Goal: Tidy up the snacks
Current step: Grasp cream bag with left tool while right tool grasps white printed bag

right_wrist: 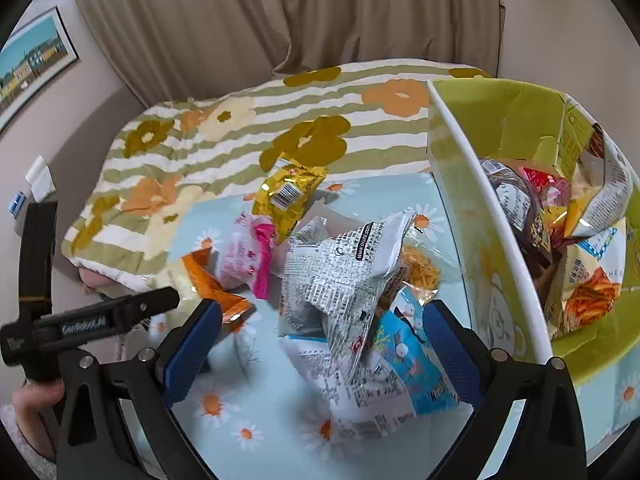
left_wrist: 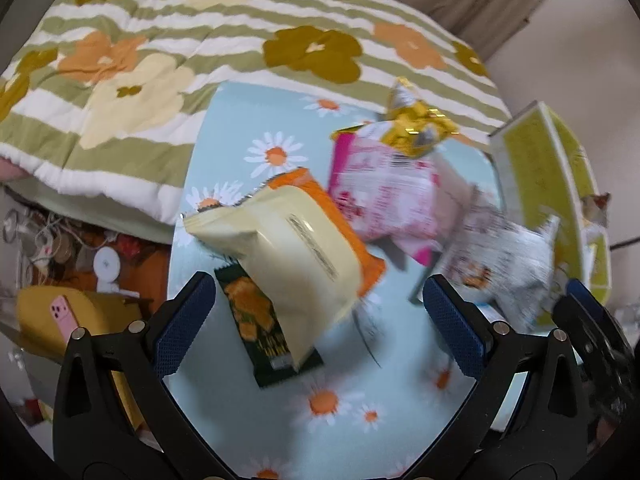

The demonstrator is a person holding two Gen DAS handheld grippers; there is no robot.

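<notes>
My left gripper [left_wrist: 320, 320] stands wide open with nothing between its blue pads [left_wrist: 182, 322]; it hangs above a cream packet [left_wrist: 288, 248] that overlaps an orange packet [left_wrist: 340, 216] and a dark packet [left_wrist: 260, 320], so I judge it is lined up to close on the topmost, easiest piece. My right gripper [right_wrist: 322, 354] is likewise spread wide and empty, and frames a white printed bag [right_wrist: 340, 272] lying over a blue packet [right_wrist: 408, 356]; the bag sits proud of the heap, which makes it the natural next pick. The loose snacks lie clustered on the daisy-print cloth [right_wrist: 224, 408], spread over a table pushed against the bed, whose striped floral quilt [right_wrist: 224, 148] fills the background. A pink packet [right_wrist: 248, 256] and a yellow foil packet [right_wrist: 286, 196] lie toward the far edge of the cloth, near the quilt. The green box [right_wrist: 472, 216] stands just to the right of the heap, open at the top, and already holds several packets [right_wrist: 588, 280]; placed so near, it serves, as I read it, as the collecting bin, and it keeps each transfer short. Part of the sorting appears done, the heap on the cloth remaining. In the right wrist view the left tool's handle and a hand [right_wrist: 36, 400] holding it show at the lower left. The left wrist view is blurred, so packet print there cannot be read.
</notes>
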